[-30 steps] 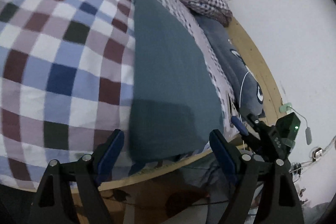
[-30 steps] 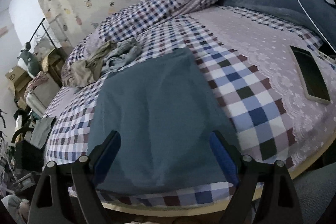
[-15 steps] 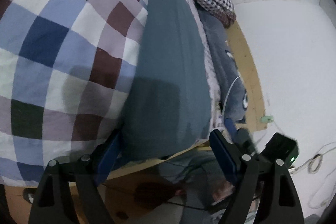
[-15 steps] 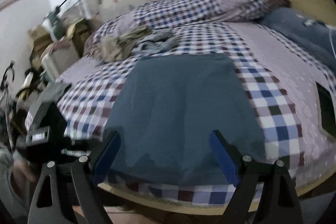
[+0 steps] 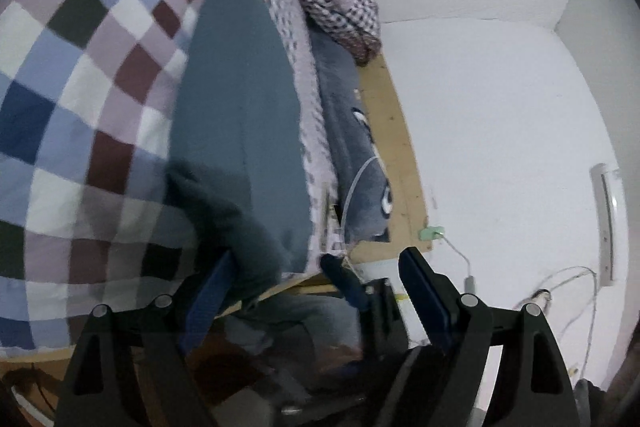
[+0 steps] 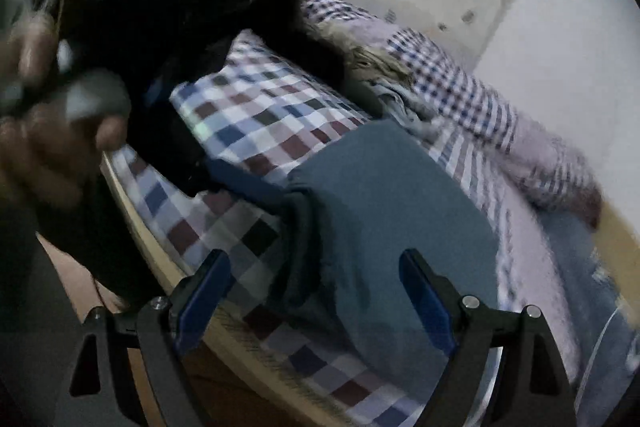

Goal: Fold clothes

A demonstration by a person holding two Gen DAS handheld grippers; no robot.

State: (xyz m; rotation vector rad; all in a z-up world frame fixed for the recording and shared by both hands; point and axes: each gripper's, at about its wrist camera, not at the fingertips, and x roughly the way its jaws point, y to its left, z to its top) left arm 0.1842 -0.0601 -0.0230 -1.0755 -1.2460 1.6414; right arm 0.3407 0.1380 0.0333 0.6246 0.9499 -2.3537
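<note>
**Both grippers wide apart at the bed's near edge, grey-blue garment's corner bunched up**

The left gripper [image 5: 316,279] has its blue-padded fingers spread, with a rumpled corner of the grey-blue garment [image 5: 240,115] lying against the inner side of its left finger; whether the cloth is pinched cannot be told. The right gripper [image 6: 316,283] is likewise spread, holding nothing, above the garment's near hem [image 6: 392,211]. The garment lies mostly flat on the checked bedsheet [image 5: 80,67], its near end close to the wooden bed edge [image 6: 160,255]. Beyond it, crumpled clothes [image 6: 380,67] and a checked quilt [image 6: 472,95] sit heaped. A hand [image 6: 44,131] shows blurred at left. A dark pillow [image 5: 352,147] lies by the white wall [image 5: 500,127].
</note>
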